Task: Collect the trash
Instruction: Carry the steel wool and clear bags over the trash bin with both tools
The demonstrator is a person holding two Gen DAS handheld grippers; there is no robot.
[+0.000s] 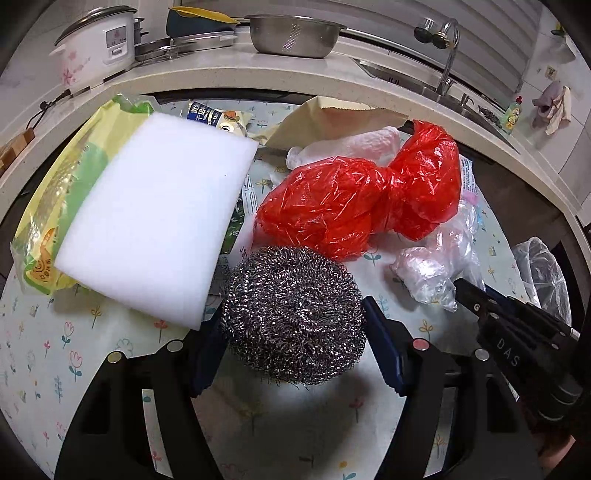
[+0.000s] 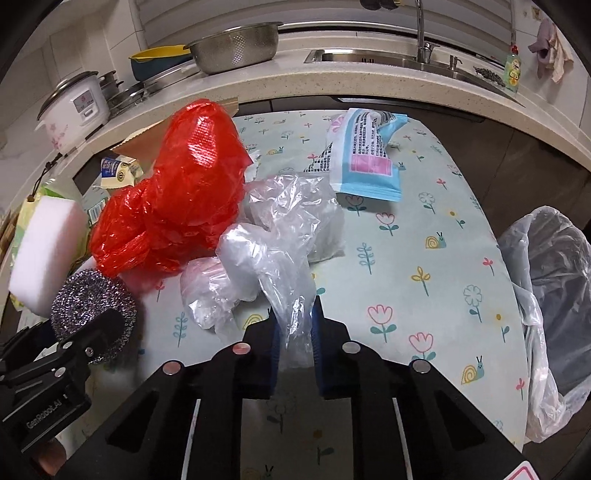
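My left gripper (image 1: 295,332) is shut on a steel wool scourer (image 1: 293,317) that rests on the flowered tablecloth (image 1: 55,354); the scourer also shows in the right wrist view (image 2: 88,299). My right gripper (image 2: 295,332) is shut on a tail of a clear plastic bag (image 2: 280,236); the bag also shows in the left wrist view (image 1: 436,266). A crumpled red plastic bag (image 1: 354,195) lies behind both, and shows in the right wrist view (image 2: 177,199). A bin lined with a clear bag (image 2: 554,280) stands off the table's right edge.
A white sponge block (image 1: 159,218) lies on a yellow-green wrapper (image 1: 48,206) at left. A blue and white packet (image 2: 365,155), a brown paper bag (image 1: 332,114) and a small carton (image 1: 218,118) lie further back. Behind is a counter with rice cooker (image 1: 96,40), colander (image 1: 295,33) and sink (image 2: 388,59).
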